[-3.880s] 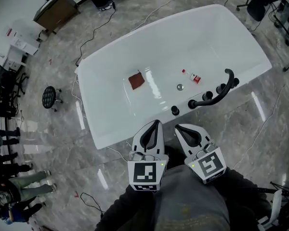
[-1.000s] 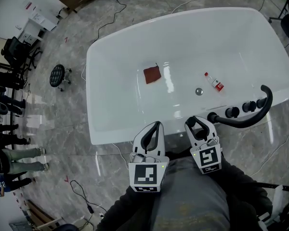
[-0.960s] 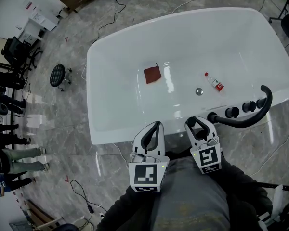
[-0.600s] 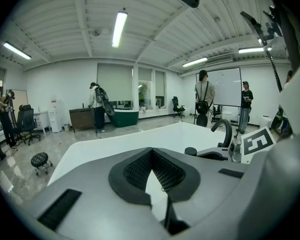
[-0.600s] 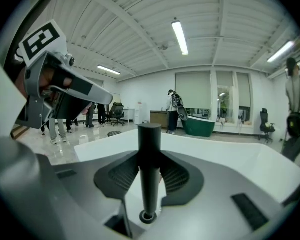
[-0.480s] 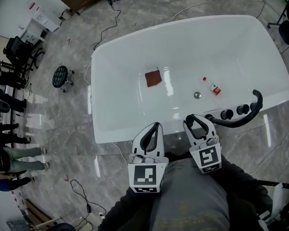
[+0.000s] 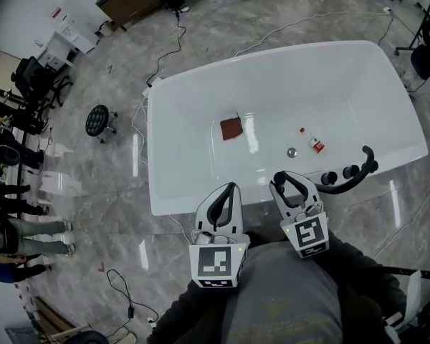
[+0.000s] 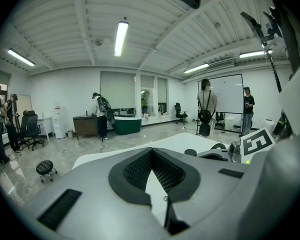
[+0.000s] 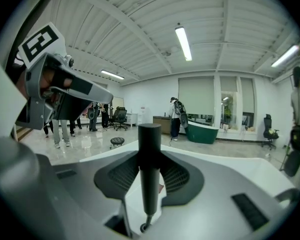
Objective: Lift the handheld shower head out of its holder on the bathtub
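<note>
Shower head [image 9: 149, 159] is gripped upright by the right gripper [image 7: 288, 181]; the left gripper [image 7: 232, 187] is closed, apparently on nothing, near the bathtub [image 7: 152, 156].

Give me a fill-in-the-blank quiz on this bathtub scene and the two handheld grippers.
1. The right gripper is clamped on the black ____.
2. The small red-labelled bottle lies inside the white ____.
3. The left gripper has its jaws together and holds ____.
Missing words: shower head; bathtub; nothing.
</note>
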Action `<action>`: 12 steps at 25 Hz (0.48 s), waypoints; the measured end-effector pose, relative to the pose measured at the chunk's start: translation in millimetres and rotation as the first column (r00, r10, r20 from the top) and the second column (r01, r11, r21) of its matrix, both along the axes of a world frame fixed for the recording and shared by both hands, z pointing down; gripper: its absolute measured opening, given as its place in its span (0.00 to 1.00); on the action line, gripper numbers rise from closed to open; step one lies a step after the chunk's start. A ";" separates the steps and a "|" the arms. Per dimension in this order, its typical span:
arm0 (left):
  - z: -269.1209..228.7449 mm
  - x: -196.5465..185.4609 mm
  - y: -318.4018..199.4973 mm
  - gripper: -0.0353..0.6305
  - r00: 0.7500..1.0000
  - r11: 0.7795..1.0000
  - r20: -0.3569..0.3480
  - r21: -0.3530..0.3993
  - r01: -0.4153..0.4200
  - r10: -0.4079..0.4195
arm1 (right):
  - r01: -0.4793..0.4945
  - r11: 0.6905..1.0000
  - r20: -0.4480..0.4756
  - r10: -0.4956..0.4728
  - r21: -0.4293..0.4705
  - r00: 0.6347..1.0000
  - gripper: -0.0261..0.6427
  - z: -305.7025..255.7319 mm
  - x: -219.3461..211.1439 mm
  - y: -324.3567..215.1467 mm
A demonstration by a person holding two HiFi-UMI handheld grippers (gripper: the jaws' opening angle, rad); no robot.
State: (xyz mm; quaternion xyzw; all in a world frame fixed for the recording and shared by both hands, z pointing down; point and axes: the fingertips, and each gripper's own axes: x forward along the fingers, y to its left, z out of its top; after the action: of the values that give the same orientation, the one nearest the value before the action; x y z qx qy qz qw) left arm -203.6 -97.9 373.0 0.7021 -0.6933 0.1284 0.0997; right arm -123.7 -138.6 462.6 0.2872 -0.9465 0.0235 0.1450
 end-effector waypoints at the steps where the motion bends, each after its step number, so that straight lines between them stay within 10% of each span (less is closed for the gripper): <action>1: -4.8 -0.2 -0.7 0.06 1.000 1.000 0.000 0.005 0.003 -0.003 | 0.004 1.000 -0.004 -0.004 0.007 1.000 0.24 -3.8 0.4 -0.4; 12: -22.6 7.1 2.8 0.06 1.000 1.000 -0.011 0.013 0.023 -0.023 | 0.012 1.000 0.049 -0.013 0.008 0.999 0.24 -36.8 3.5 -0.6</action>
State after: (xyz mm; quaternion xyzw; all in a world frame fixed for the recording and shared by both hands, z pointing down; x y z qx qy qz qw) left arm -196.5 -95.1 350.5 0.6953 -0.7017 0.1191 0.1002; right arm -120.2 -139.3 425.8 0.2812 -0.9517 0.0263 0.1208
